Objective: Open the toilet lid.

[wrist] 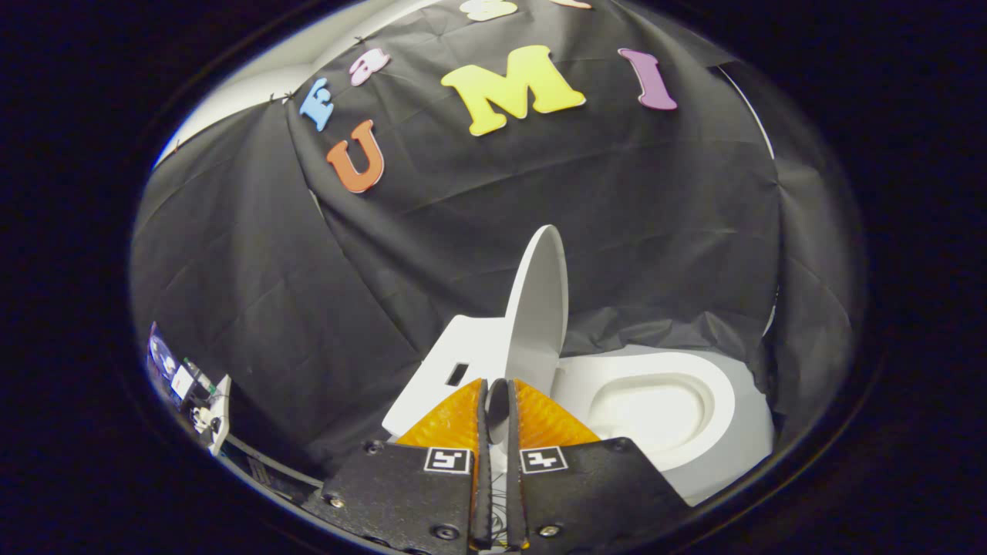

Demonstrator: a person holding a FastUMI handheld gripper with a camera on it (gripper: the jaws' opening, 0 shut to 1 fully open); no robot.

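Toilet lid (537,308) stands raised almost upright, edge-on just ahead of the tongs (497,393) — its long axis runs up and away from the tips — tongs nearly together, seemingly pinching its lower rim, with the open seat (721,385) off to the right.

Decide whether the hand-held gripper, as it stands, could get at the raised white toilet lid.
Probably yes. The hand-held gripper has its fingers nearly closed with the raised white toilet lid just ahead of the tips, and nothing lies between them. Whether they touch its lower edge is unclear.
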